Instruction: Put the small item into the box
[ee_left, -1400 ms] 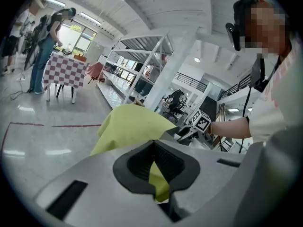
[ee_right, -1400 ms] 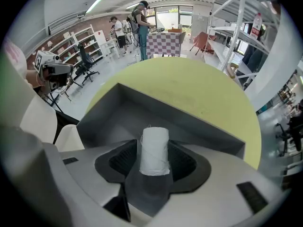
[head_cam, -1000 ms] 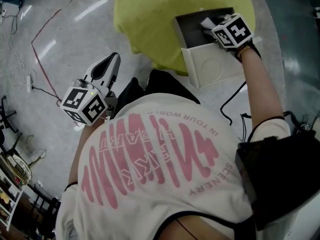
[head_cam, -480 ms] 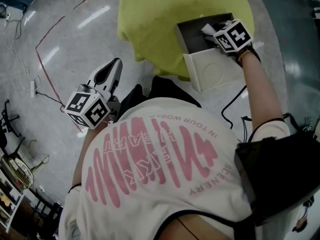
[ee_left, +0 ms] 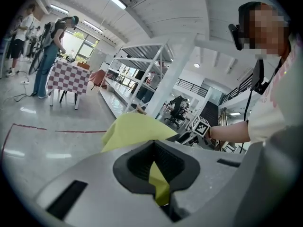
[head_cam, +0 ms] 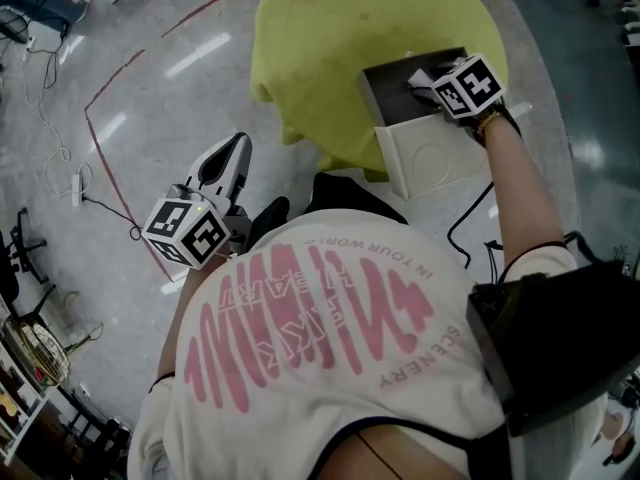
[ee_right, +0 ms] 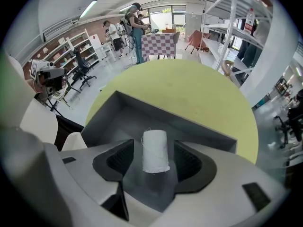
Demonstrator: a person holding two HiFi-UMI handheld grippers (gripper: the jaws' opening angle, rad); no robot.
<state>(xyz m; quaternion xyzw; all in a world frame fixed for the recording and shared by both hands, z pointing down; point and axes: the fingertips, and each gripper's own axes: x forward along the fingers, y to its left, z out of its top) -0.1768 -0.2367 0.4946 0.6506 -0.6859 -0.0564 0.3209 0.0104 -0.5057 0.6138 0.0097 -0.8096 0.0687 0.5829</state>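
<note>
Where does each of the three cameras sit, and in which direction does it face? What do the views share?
Head view: on the person's head, facing steeply down at the yellow table and box; shows shirt, left gripper, right gripper.
Left gripper view: on the left gripper, facing across toward the table; shows its jaws and the right forearm.
Right gripper view: on the right gripper, facing into the box at a white spool; shows its jaws.
Shared: all show the table.
</note>
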